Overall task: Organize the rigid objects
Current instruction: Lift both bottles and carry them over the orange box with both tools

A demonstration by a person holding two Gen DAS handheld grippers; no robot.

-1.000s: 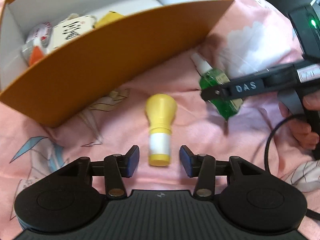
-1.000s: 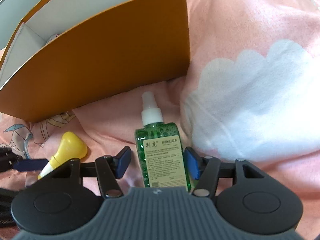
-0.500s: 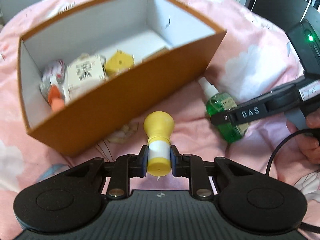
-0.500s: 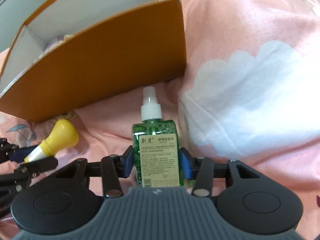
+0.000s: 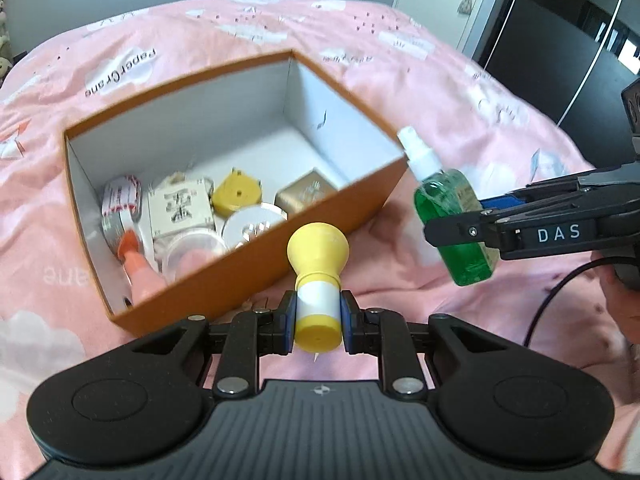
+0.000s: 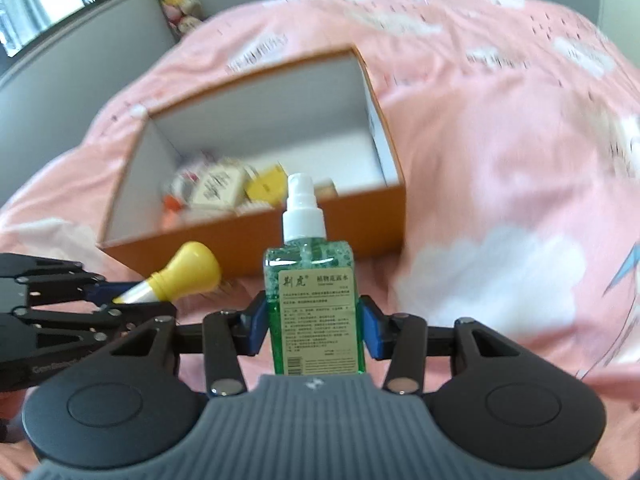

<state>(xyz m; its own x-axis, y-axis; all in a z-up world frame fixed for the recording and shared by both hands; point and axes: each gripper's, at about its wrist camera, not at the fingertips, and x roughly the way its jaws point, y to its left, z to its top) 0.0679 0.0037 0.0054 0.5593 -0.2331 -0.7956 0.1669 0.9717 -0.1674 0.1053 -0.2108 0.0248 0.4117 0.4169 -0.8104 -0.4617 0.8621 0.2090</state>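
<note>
The left gripper [image 5: 318,322] is clamped on a yellow bulb-headed bottle [image 5: 318,276]; its blue pads press the white band of the neck from both sides, the bulb end pointing away from the camera. The bottle is held clear of the pink cloud-print bedspread [image 5: 460,92], just in front of the near wall of the orange cardboard box [image 5: 256,268].

The right gripper [image 6: 316,326] is clamped on a green spray bottle [image 6: 314,300], held by its flat sides with the white pump nozzle pointing away from the camera and the printed label facing the camera. In the left wrist view the same bottle is seen beside the right corner of the box, lifted off the bedspread.

Inside the box, against the left half, the following are recorded: a red-and-white printed tin [image 5: 120,208], a white carton with black characters [image 5: 180,210], a yellow flat case [image 5: 237,197], a gold cube box [image 5: 306,196], a round silver lid [image 5: 254,228], a clear round jar [image 5: 194,252], an orange-capped tube [image 5: 134,256]. The right half of the box floor is bare
</note>
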